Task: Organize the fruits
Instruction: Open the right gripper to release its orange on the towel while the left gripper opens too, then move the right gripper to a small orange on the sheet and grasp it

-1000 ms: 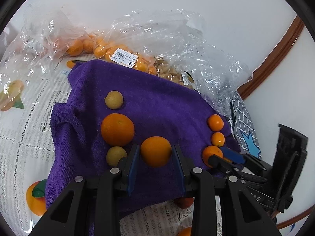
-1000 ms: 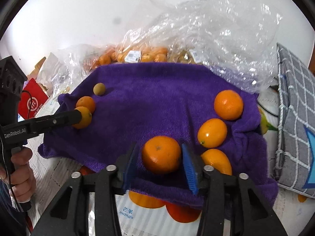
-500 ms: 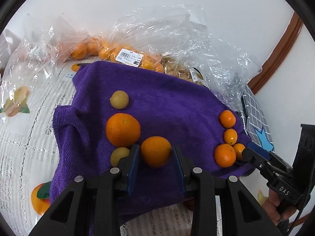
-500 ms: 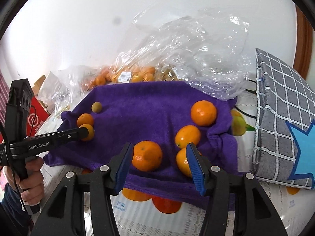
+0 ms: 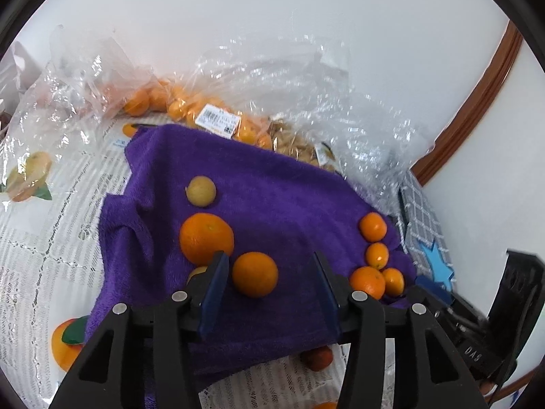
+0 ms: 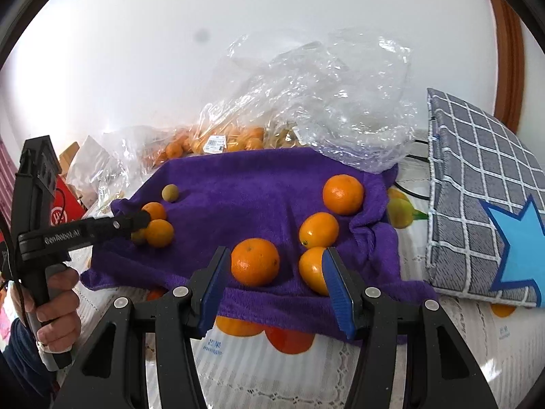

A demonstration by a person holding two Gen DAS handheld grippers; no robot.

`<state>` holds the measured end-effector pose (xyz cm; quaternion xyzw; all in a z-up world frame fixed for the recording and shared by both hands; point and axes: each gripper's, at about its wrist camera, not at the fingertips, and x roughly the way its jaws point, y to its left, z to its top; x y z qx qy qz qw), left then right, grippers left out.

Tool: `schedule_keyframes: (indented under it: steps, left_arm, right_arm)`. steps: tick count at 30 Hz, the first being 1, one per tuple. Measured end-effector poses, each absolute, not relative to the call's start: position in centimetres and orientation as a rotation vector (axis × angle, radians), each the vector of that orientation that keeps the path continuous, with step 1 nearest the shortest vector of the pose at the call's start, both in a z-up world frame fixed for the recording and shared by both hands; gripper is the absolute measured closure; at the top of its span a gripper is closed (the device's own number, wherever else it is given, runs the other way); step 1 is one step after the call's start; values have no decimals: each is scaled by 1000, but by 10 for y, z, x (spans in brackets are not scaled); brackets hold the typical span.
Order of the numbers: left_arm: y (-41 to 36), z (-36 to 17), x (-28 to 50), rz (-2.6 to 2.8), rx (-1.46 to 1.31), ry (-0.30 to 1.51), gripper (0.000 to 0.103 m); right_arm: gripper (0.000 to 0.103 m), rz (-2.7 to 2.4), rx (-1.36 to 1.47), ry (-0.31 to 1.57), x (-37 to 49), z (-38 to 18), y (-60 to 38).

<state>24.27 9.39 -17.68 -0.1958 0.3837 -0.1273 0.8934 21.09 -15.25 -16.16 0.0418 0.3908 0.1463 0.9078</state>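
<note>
Left tongs [image 5: 269, 286] are standing released, jaws spread around an orange [image 5: 254, 274] that is lying on the purple towel [image 5: 279, 191], nearer the left jaw. A larger orange [image 5: 206, 238] is sitting at its ten o'clock. Right tongs [image 6: 274, 281] are likewise gaping, a mandarin [image 6: 255, 261] resting between the jaws untouched. A kumquat [image 6: 312, 269] is lying at the mandarin's three o'clock, partly behind the right jaw.

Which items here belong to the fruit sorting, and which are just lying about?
Job:
- round orange citrus fruits
- small yellow-brown round fruit
- purple terry towel
- left gripper, open
- right gripper, open

Lying about:
- crinkled clear plastic bags
- grey checked cushion with blue star
- red box
</note>
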Motion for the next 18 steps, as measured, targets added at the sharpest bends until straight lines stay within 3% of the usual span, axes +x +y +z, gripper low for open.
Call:
schedule_keyframes:
  steps: [18]
  left_arm:
    - [92,-161,205,-252,-325,661,55]
  right_arm:
    - [48,246,104,751,159,-136,-157]
